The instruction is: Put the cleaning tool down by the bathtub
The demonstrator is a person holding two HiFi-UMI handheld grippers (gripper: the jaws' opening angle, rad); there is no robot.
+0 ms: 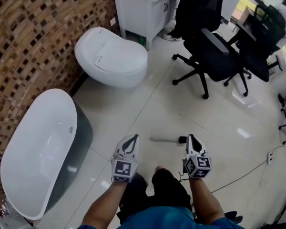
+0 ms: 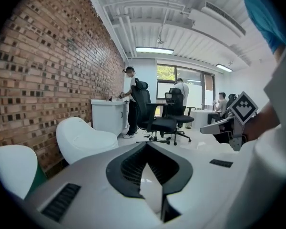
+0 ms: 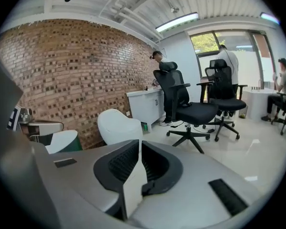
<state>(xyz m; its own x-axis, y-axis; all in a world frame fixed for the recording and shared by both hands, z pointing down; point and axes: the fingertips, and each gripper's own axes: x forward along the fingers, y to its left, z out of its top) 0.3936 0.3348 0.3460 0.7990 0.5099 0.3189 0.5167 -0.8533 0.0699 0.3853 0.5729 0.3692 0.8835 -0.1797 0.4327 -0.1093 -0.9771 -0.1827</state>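
Head view, from the left: a white oval freestanding bathtub (image 1: 38, 147) stands against a brown brick wall (image 1: 33, 32). My left hand-held gripper (image 1: 130, 142) hangs low over the glossy white tiled floor (image 1: 148, 104), jaws clenched on nothing. The cleaning tool (image 1: 168, 139), a slim grey handle with a black head, lies flat on that floor between the two grippers. Its head is just beside my right hand-held gripper (image 1: 192, 140), and the whole tool is well apart from the tub. The right jaws are also pressed together and empty.

As I judge it, the main risk is that the tool sits on open floor rather than by the bathtub, so leaving it there may miss the goal. Reaching for it with clenched jaws could push it away across the slick tile. My own legs (image 1: 167, 185) are also close enough to kick it.

Only the head view shows the tool. Both gripper views look out level over their jaws and miss the floor beneath. They do show people (image 2: 129, 94) standing by the white cabinet (image 2: 107, 116) and the black office chairs (image 2: 155, 113), whom the head view barely catches.
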